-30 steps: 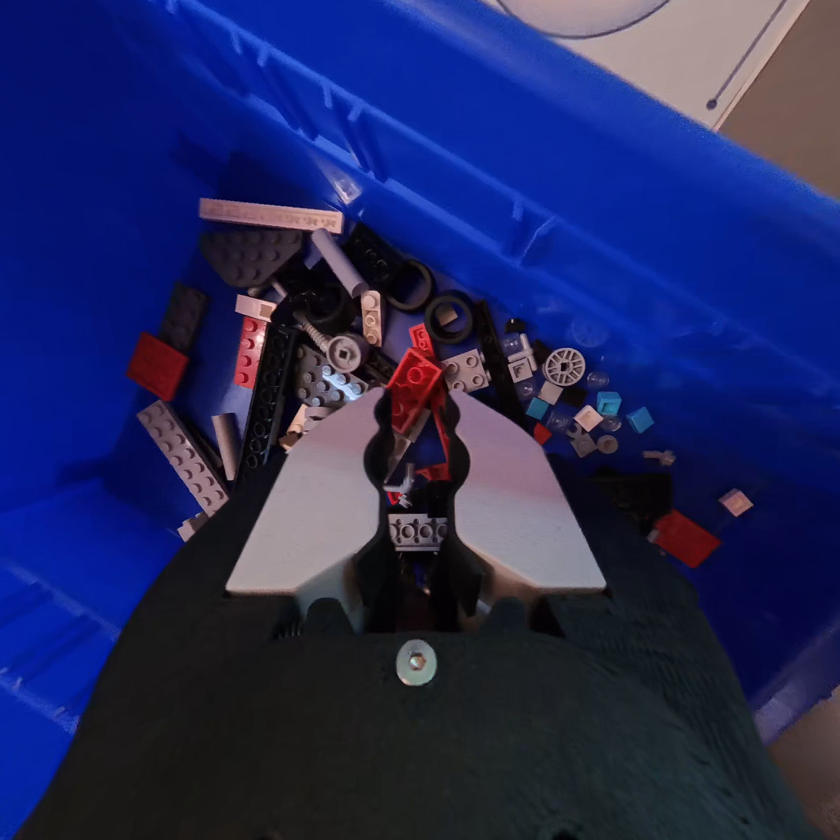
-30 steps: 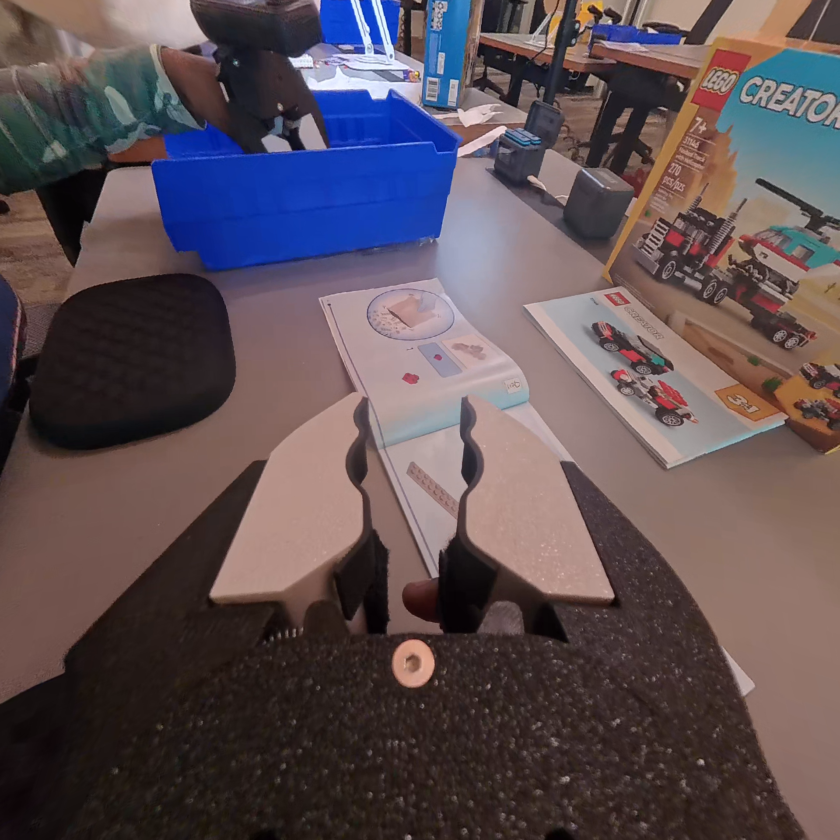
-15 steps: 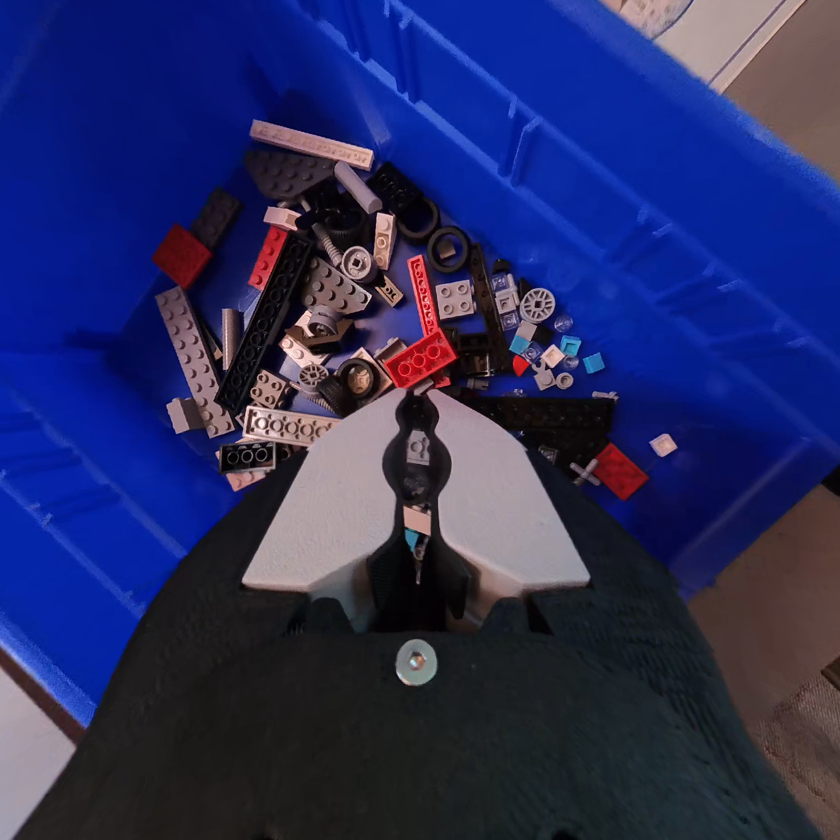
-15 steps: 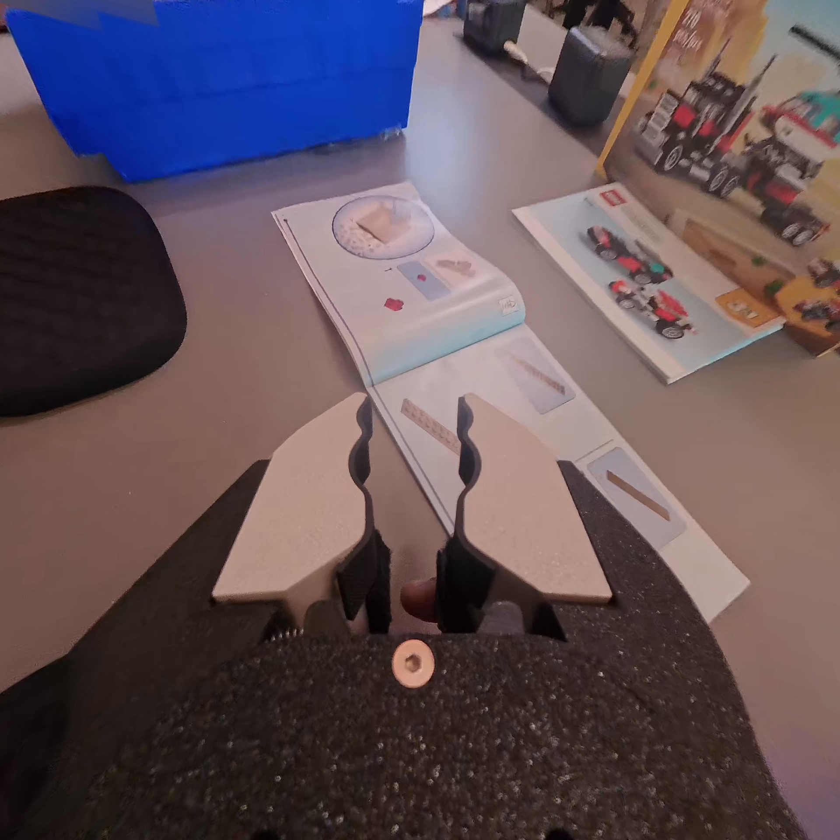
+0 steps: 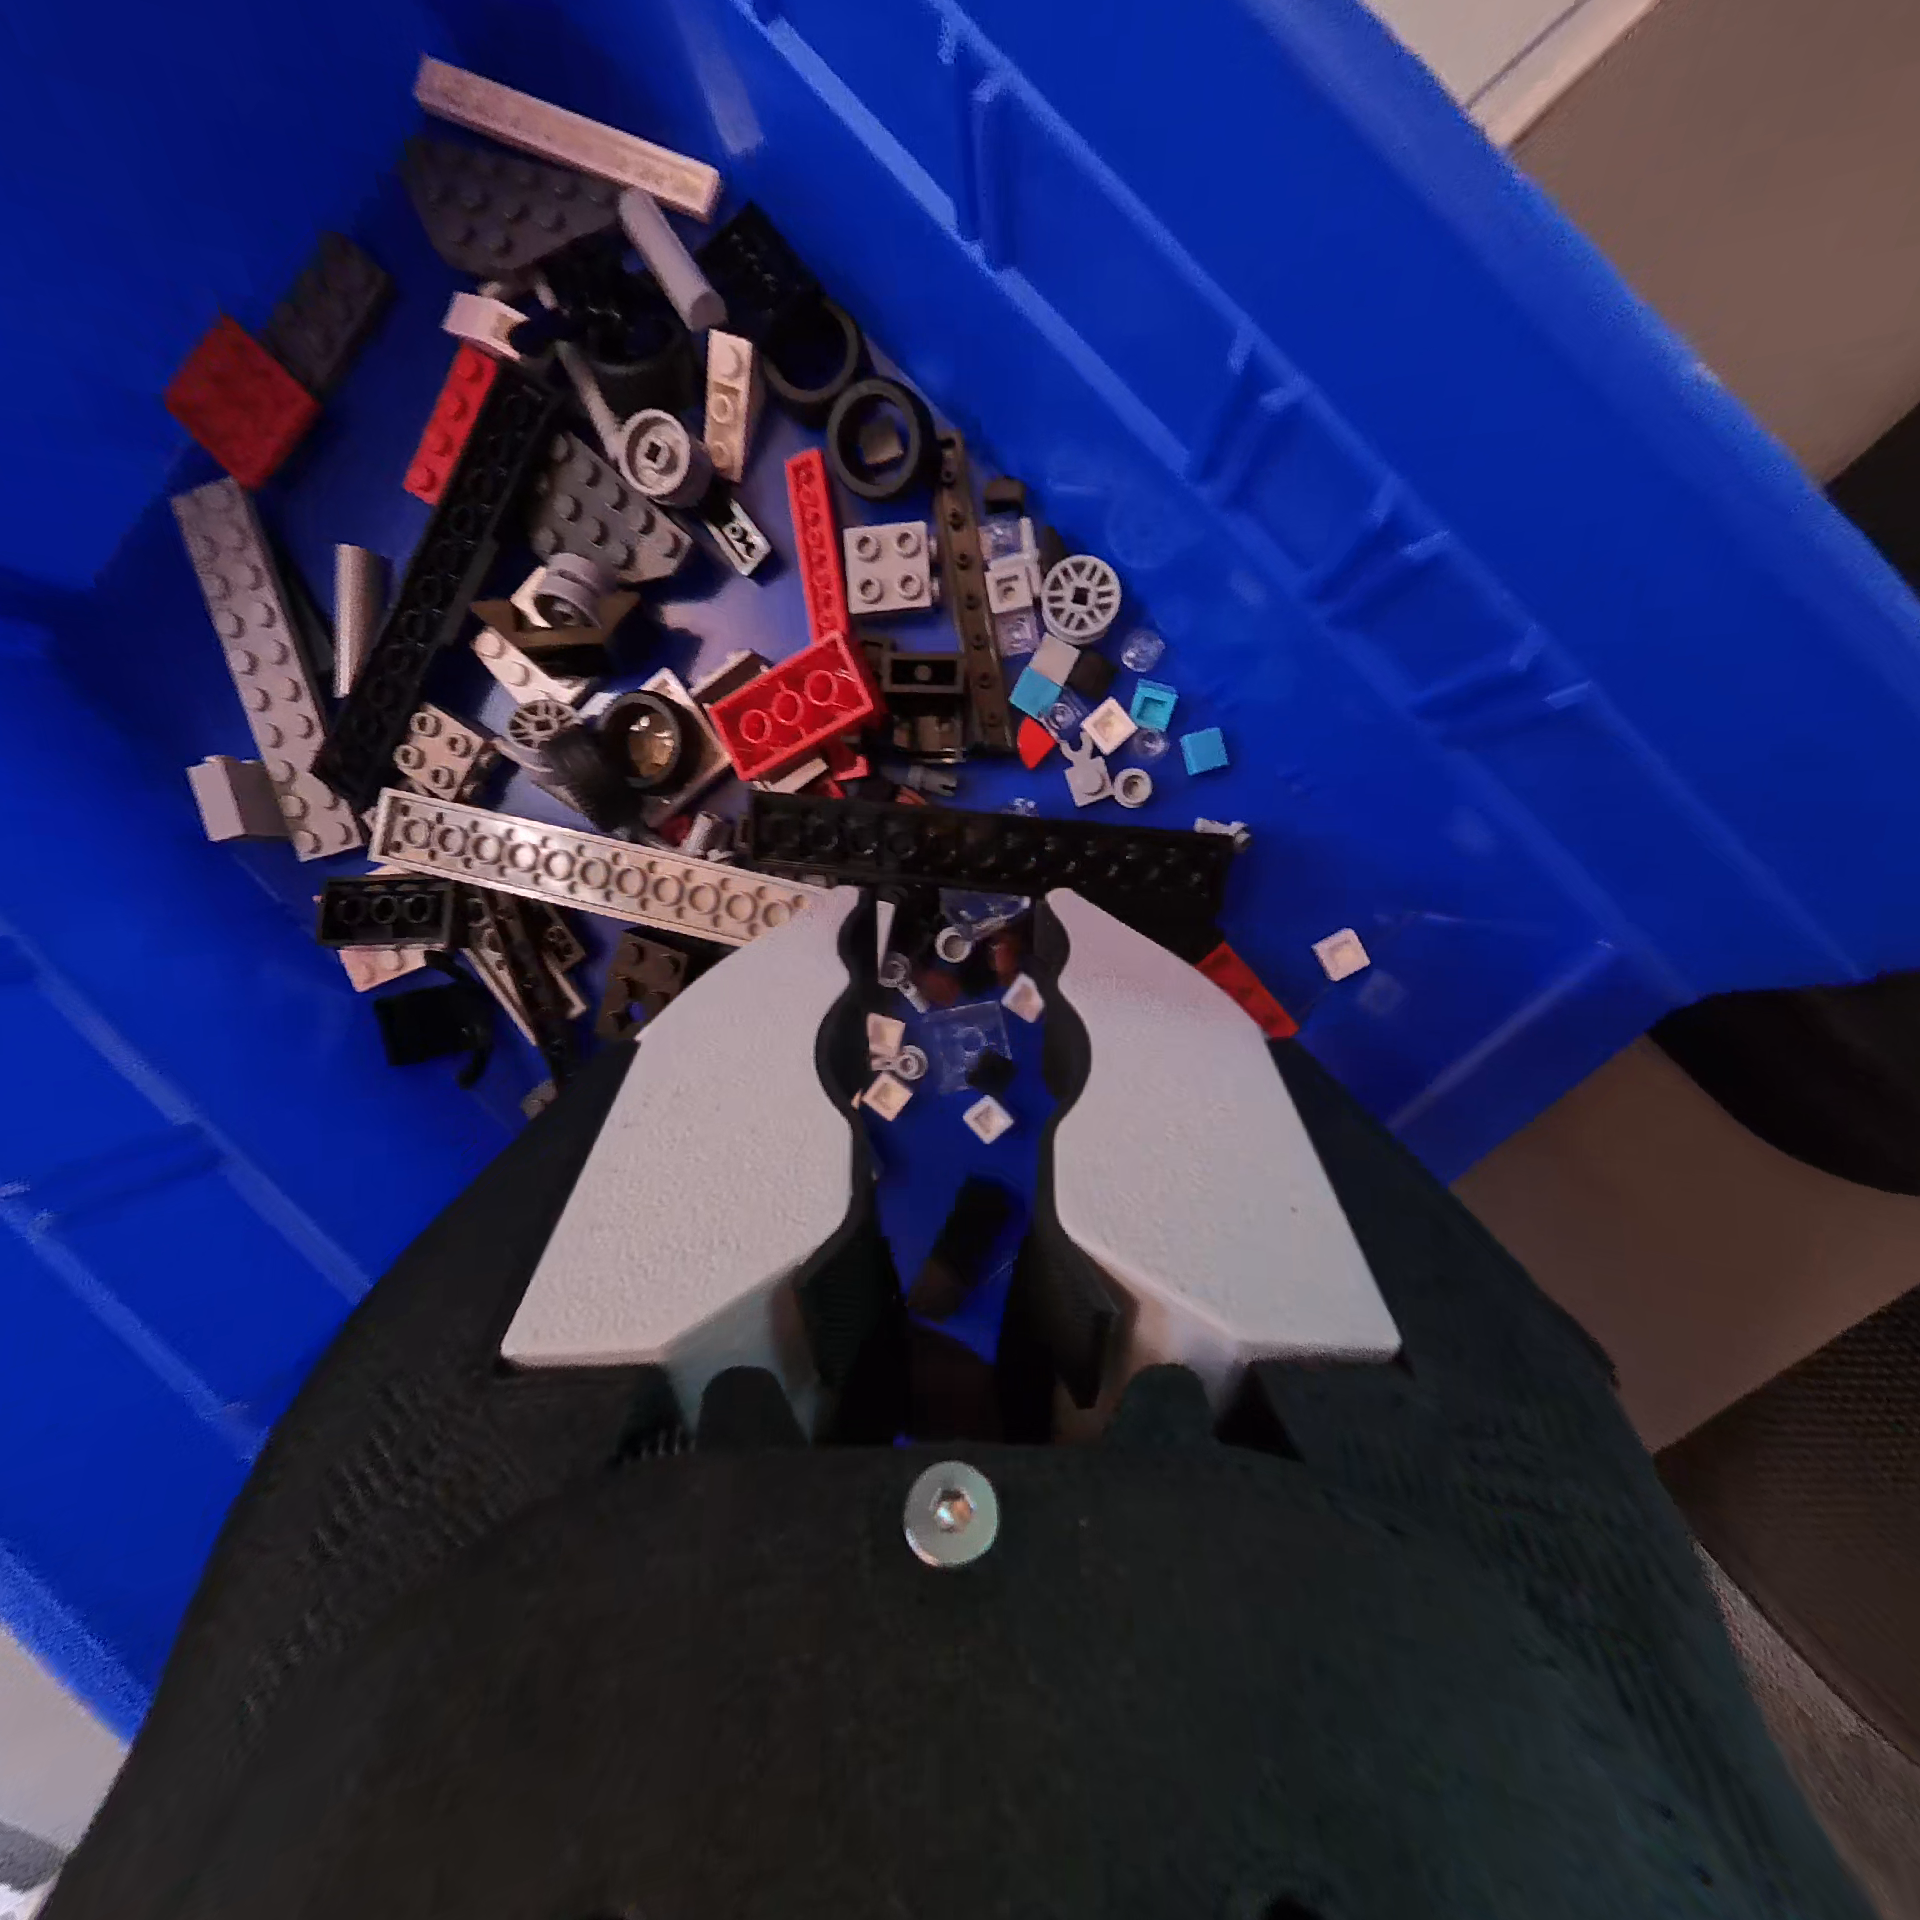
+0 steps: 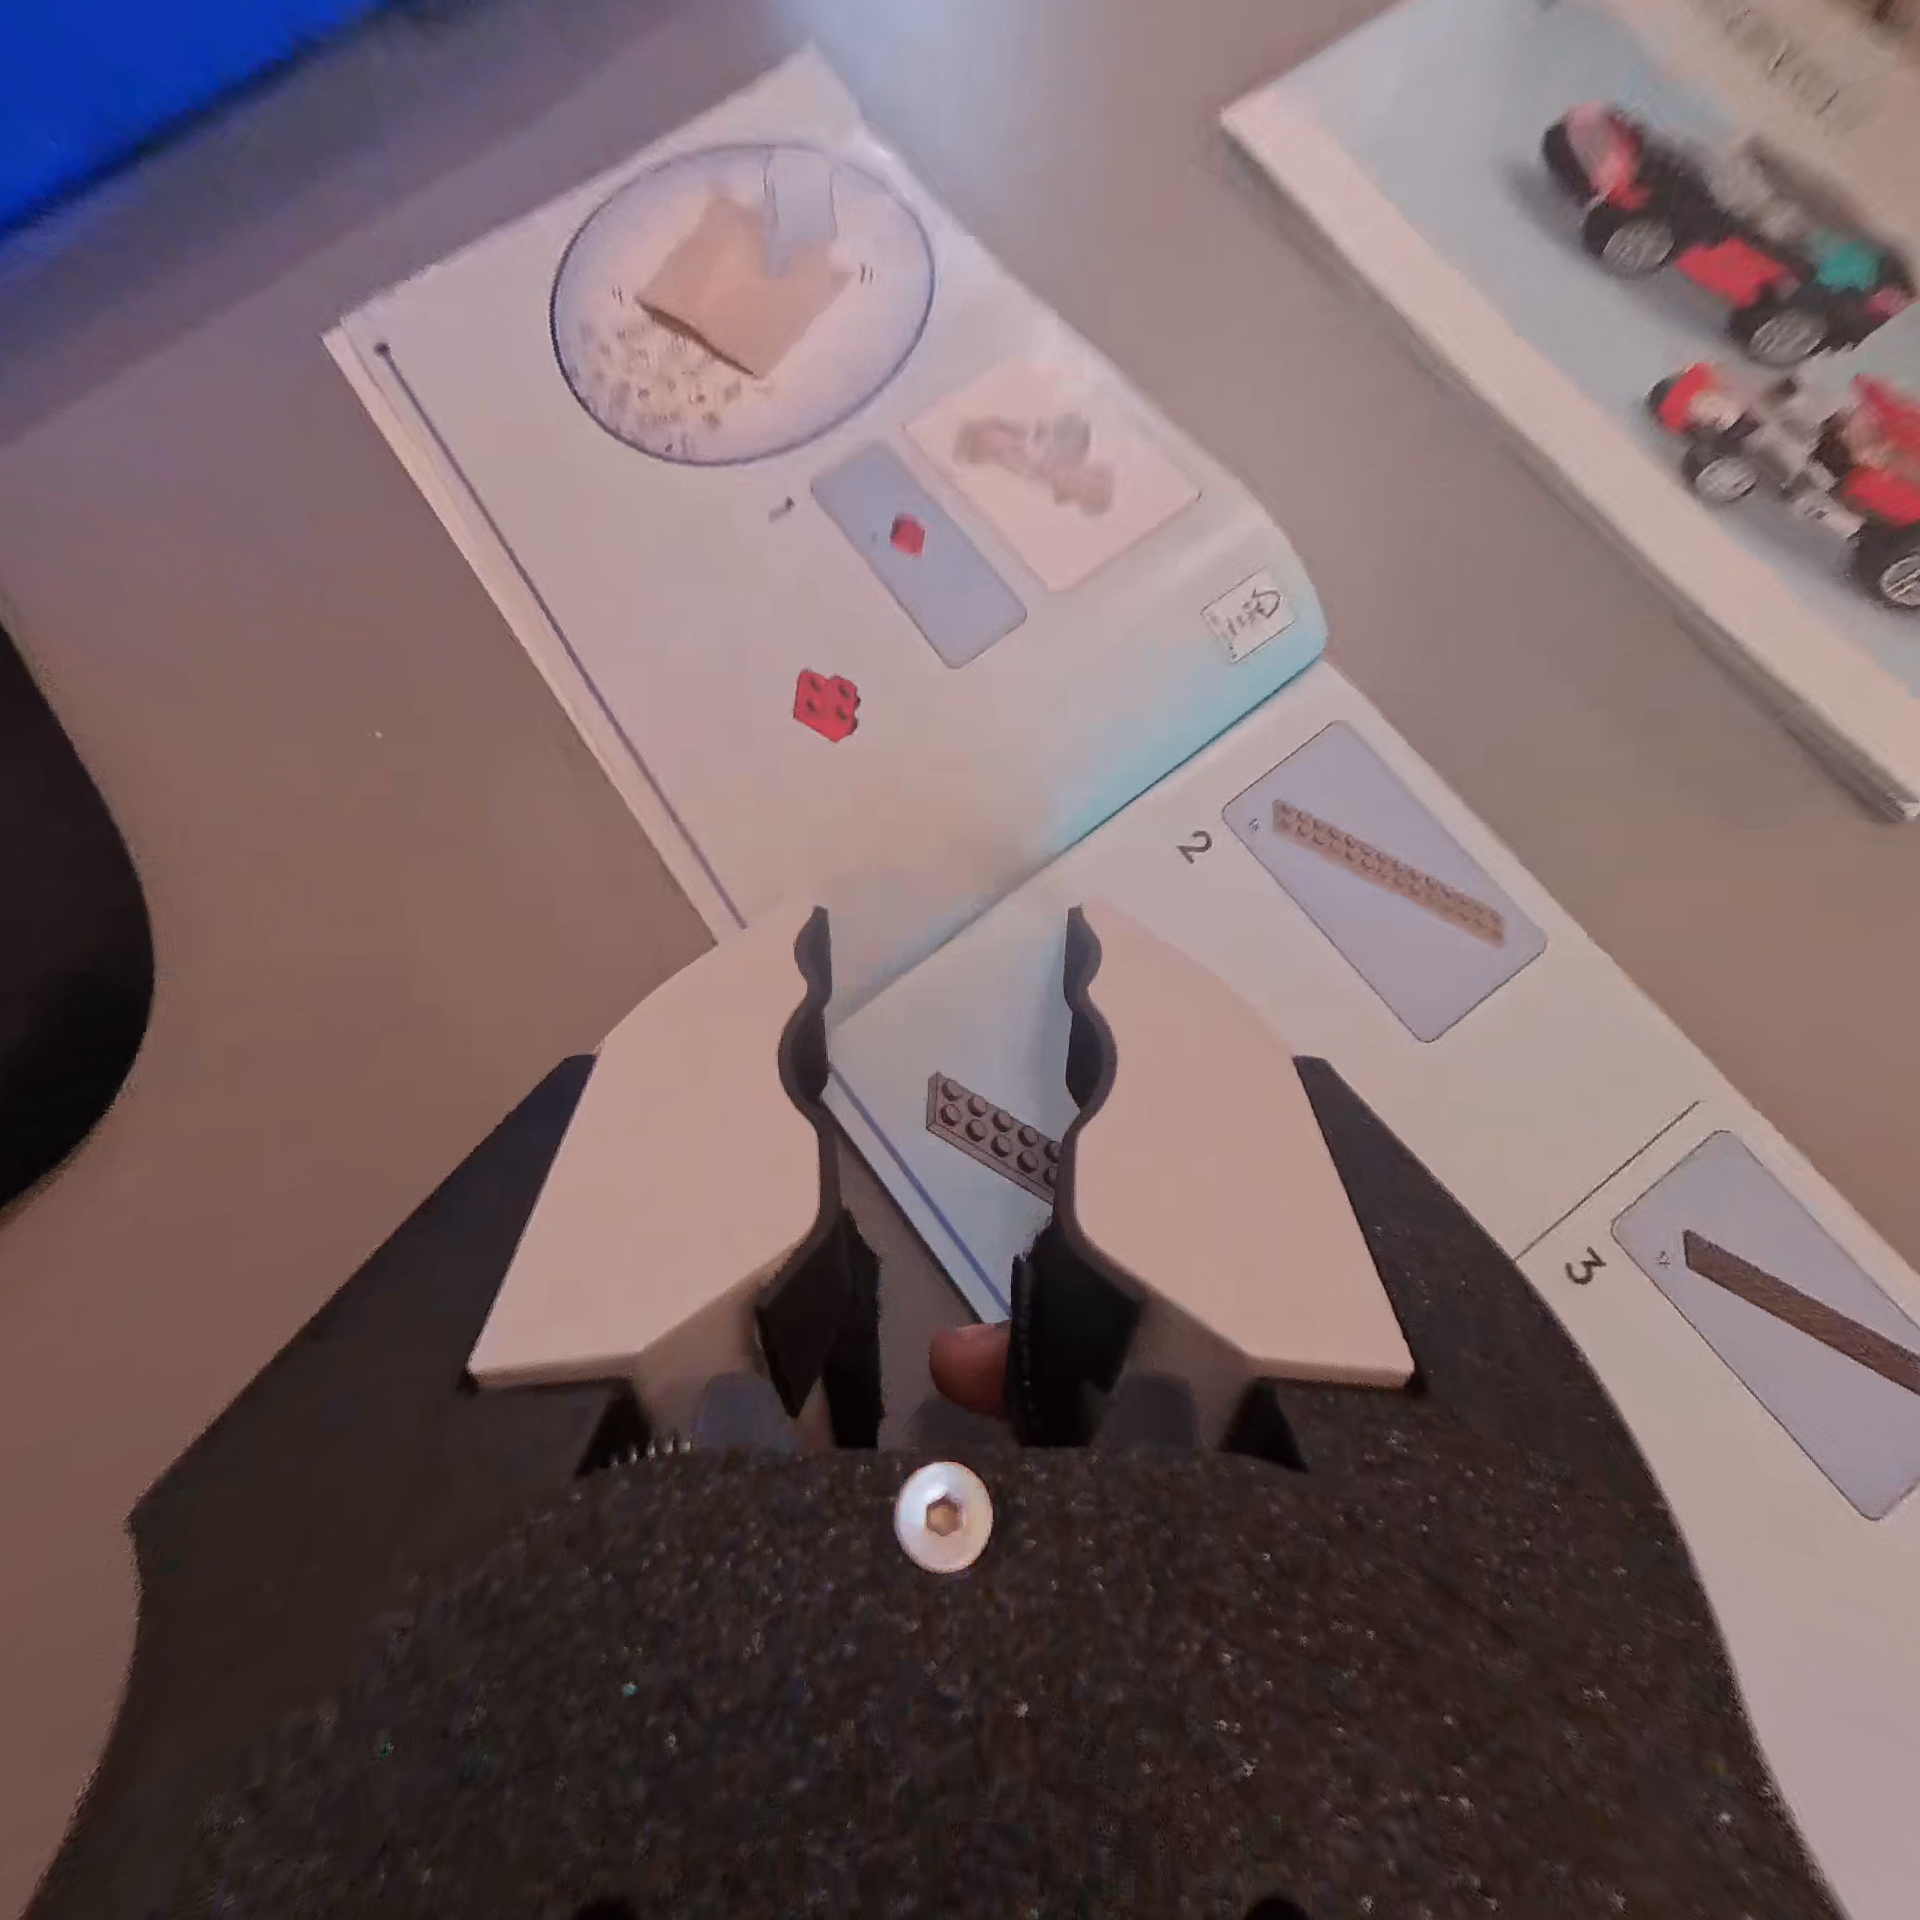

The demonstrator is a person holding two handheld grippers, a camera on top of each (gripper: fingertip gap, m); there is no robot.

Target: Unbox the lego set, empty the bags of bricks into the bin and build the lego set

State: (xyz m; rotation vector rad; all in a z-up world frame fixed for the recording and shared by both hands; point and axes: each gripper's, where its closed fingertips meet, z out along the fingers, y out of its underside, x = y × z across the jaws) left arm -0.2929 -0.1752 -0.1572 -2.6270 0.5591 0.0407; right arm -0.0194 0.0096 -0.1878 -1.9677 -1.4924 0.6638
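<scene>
**Loose bricks lie in the bin, both claws empty**

The left claw (image 5: pixel 951 914) hangs parted over the blue bin (image 5: pixel 1299 436), gripping nothing. Beyond its tips lie the lego bricks (image 5: pixel 644 623): small tiles, long plates, tyres. The right claw (image 6: pixel 945 925) gapes above the open instruction booklet (image 6: pixel 790 499) on the surface (image 6: pixel 260 644).

Left gripper (image 5: pixel 951 914) angled downward, fingers (image 5: pixel 727 1122) parted, empty; right gripper (image 6: pixel 945 925) likewise parted, gripping nothing, tilted down.
</scene>
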